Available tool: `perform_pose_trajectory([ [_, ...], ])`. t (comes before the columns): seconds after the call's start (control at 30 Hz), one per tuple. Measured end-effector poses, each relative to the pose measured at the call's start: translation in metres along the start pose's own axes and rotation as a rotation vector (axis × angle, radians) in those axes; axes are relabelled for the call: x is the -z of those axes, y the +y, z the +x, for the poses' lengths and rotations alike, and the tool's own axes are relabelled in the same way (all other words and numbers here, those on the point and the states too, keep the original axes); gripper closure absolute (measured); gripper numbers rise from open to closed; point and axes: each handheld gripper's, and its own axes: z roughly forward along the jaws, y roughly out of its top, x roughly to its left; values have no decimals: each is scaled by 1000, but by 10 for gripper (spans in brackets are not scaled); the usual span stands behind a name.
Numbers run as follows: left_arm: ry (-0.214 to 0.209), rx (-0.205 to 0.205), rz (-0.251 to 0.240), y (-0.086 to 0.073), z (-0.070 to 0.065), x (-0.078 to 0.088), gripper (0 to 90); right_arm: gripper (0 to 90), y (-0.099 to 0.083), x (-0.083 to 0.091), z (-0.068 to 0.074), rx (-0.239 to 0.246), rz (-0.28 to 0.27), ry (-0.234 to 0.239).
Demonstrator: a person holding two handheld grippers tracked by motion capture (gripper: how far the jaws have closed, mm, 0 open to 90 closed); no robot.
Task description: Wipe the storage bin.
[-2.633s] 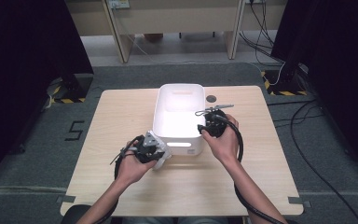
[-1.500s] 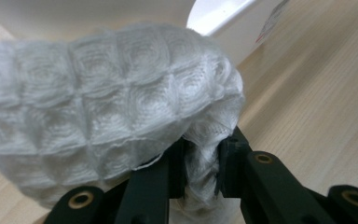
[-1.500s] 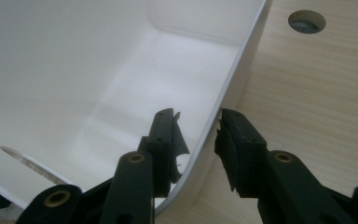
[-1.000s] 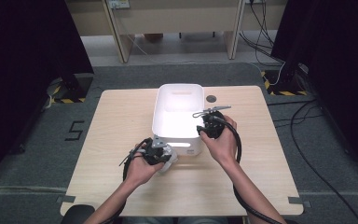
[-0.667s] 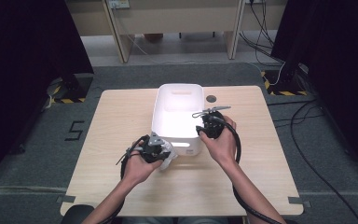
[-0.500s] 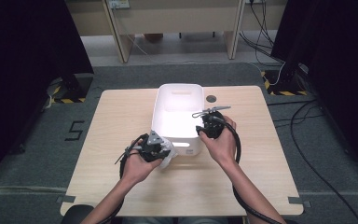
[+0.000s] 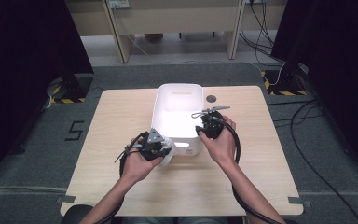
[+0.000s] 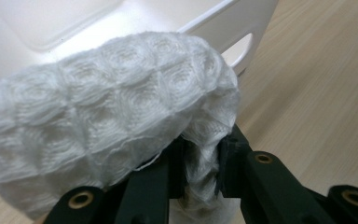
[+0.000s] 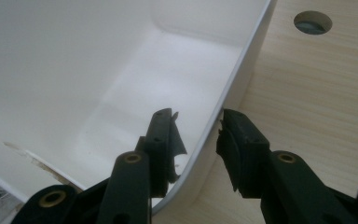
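A single mark is showing that can be read: a dark figure "5" (image 7: 74, 131) is sitting on the grey floor (image 7: 37, 158), just off the left edge of the wooden surface (image 7: 121, 116). The white tub (image 7: 161, 109) on that surface and the white cloth (image 8: 98, 116) are carrying no lettering that can be made out.

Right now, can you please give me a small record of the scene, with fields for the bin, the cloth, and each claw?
surface: wooden table
bin: white plastic bin, open top, near the table's middle
cloth: white waffle-weave cloth, bunched, at the bin's near-left corner
left claw: shut on the cloth, beside the bin's handle slot
right claw: straddles the bin's right wall, one jaw inside, one outside; a gap shows at the outer jaw, grip cannot be told
bin contents: a brownish streak on the inside
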Motion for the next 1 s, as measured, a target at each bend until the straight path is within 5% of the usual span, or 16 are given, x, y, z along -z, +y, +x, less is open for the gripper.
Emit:
perform_pose_trajectory([
  [0.47, -6, -15, 3, 4, -4, -3, 764, 643, 0, 0, 1, 0, 0, 4],
  [1.0, -9, -23, 62, -2, -6, -17, 764, 643, 0, 0, 1, 0, 0, 3],
])
